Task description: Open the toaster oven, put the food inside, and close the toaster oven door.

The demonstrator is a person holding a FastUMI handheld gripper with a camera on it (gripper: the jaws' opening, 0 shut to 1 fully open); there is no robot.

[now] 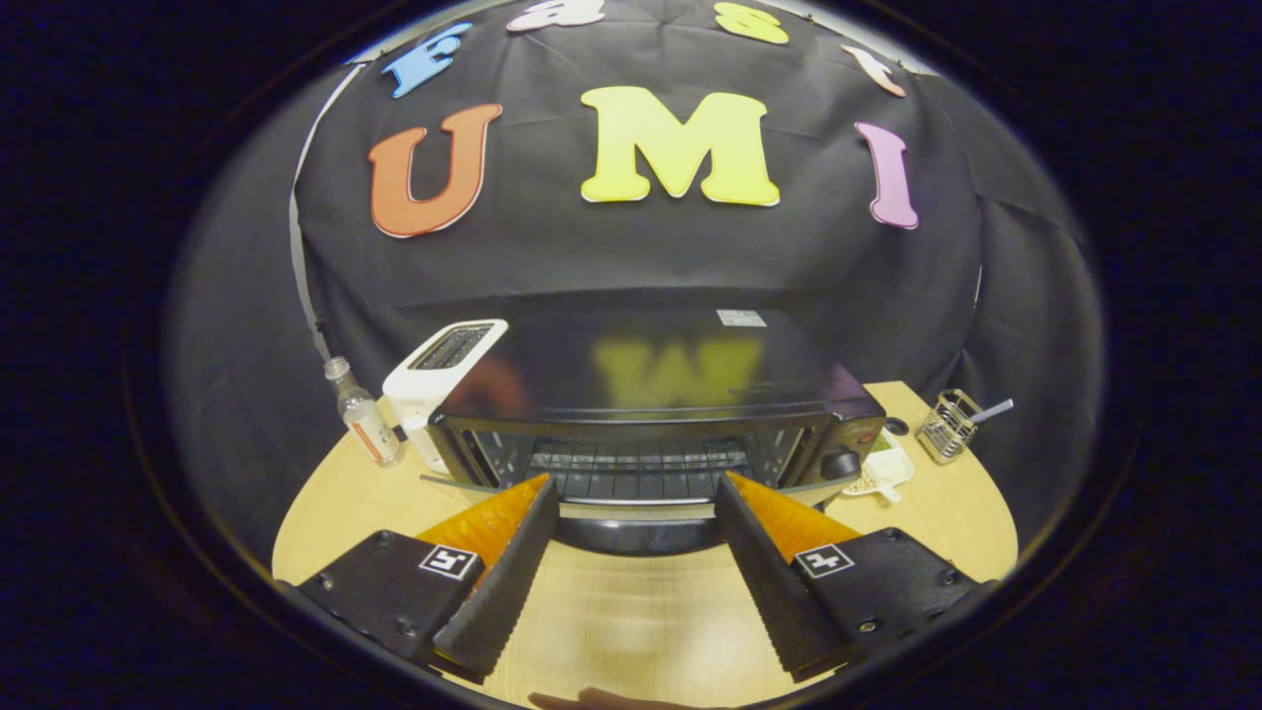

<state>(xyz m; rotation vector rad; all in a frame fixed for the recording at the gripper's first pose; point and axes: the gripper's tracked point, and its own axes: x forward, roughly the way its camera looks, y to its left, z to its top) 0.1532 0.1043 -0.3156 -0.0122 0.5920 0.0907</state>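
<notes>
One wooden table [631,611], open toaster oven [641,414], tongs [636,493] spread empty.

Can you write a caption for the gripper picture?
Open gripper faces the toaster oven, whose door hangs open.

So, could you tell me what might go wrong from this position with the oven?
The gripper is open, its fingers straddling the lowered door's handle of the toaster oven; closing in carelessly could knock the door rather than grip it. No food sits between the fingers, so shutting the door now would probably skip the loading step. The white toaster and small bottle stand close beside the oven and could be bumped.
</notes>
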